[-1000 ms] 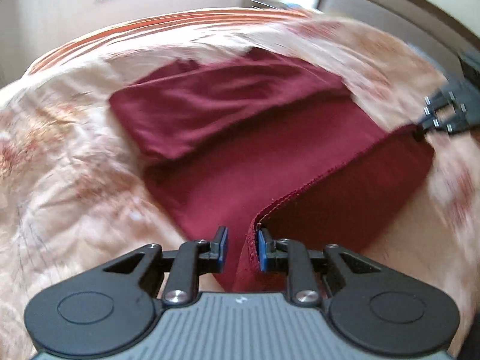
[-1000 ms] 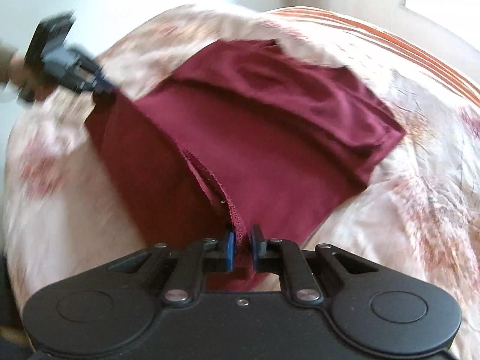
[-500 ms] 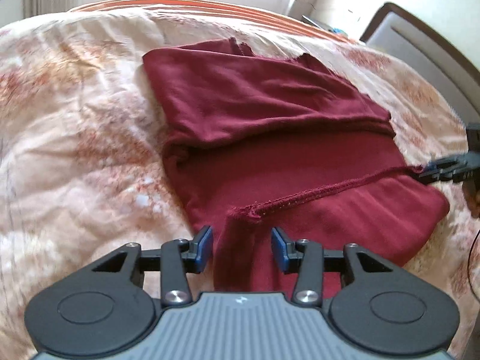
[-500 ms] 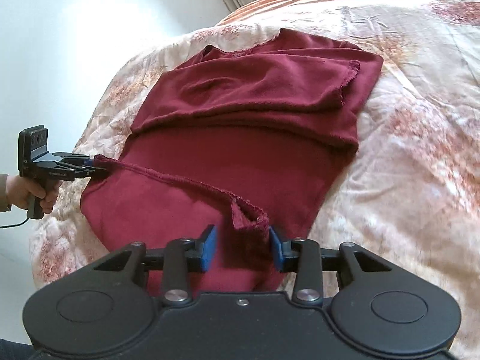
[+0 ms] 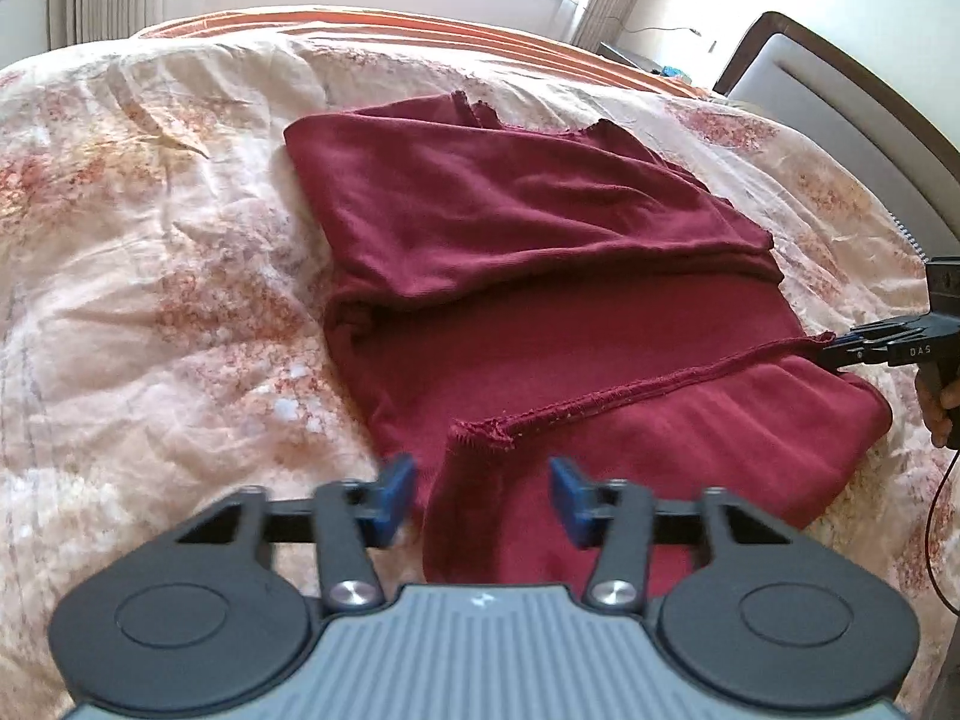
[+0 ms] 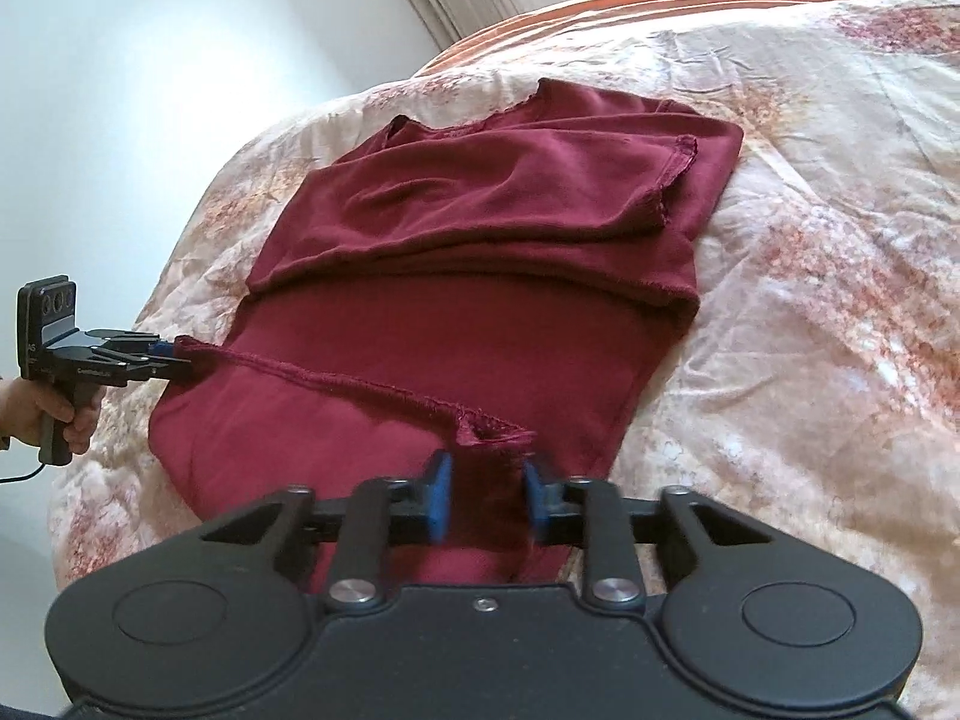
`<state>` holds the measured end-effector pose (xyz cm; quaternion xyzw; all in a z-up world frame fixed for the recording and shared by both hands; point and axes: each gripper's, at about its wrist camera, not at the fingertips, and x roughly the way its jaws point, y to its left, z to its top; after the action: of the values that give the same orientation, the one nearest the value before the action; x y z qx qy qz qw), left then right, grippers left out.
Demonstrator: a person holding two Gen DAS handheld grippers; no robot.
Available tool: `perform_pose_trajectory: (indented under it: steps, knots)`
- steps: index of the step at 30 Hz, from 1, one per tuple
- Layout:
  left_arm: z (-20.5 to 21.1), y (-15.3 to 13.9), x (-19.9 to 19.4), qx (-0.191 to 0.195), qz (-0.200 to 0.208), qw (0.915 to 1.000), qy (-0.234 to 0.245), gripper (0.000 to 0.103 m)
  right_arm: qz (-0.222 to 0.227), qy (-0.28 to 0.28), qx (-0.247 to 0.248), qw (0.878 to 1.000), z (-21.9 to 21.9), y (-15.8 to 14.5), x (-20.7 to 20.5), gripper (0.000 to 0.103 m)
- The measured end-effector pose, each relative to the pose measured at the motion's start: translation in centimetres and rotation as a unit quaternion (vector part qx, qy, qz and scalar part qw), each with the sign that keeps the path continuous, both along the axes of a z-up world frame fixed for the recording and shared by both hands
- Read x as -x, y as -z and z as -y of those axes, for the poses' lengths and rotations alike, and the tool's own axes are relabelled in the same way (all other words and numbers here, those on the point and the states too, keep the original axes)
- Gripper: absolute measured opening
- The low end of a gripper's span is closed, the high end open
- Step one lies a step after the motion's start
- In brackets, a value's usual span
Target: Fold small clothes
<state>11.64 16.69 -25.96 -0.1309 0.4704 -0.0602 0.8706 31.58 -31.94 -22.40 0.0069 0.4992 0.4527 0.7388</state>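
The maroon shirt (image 5: 540, 276) lies on the bed (image 5: 150, 252), sleeves folded across its chest and its hem (image 5: 648, 387) doubled up toward them, probably a halving fold just laid down. Both grippers stand at the hem corners. The left gripper (image 5: 483, 501) gapes wide, holding nothing, cloth between its fingers. The right gripper (image 6: 486, 501) is parted too, cloth between but seemingly unpinched.

Shirt (image 5: 540, 300) on bedspread (image 5: 150, 300); headboard (image 5: 840, 120) beyond, right of shirt.
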Motion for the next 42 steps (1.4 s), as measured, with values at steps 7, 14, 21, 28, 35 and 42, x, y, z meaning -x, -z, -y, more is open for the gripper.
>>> perform_pose_trajectory:
  steps: [7, 14, 21, 28, 35, 42]
  knots:
    - [-0.5, -0.5, 0.0, 0.011, 0.007, 0.9998, -0.015, 0.024, 0.016, 0.022, -0.007, 1.000, 0.5, -1.0, 0.4, 0.009]
    - [0.0, -0.4, 0.3, 0.002, 0.001, 1.0000, -0.004, 0.024, 0.011, 0.026, -0.006, 1.000, -0.2, -0.8, 0.7, 0.017]
    - [0.2, -0.1, 0.3, -0.004, -0.006, 1.0000, -0.001, 0.024, 0.006, 0.024, 0.011, 1.000, -1.0, 0.2, 0.5, 0.026]
    - [0.4, 0.7, 0.3, -0.018, -0.023, 0.9996, -0.005, 0.024, 0.010, 0.026, 0.023, 0.999, -1.1, 0.2, 0.6, 0.012]
    - [0.4, 0.5, 0.7, -0.019, -0.016, 0.9996, -0.011, 0.015, 0.012, 0.032, 0.014, 0.999, -0.8, -0.3, 0.8, 0.007]
    - [0.3, -1.3, 1.7, -0.001, 0.021, 0.9993, -0.031, 0.009, 0.008, 0.045, -0.025, 0.999, -0.2, -1.3, 0.8, 0.006]
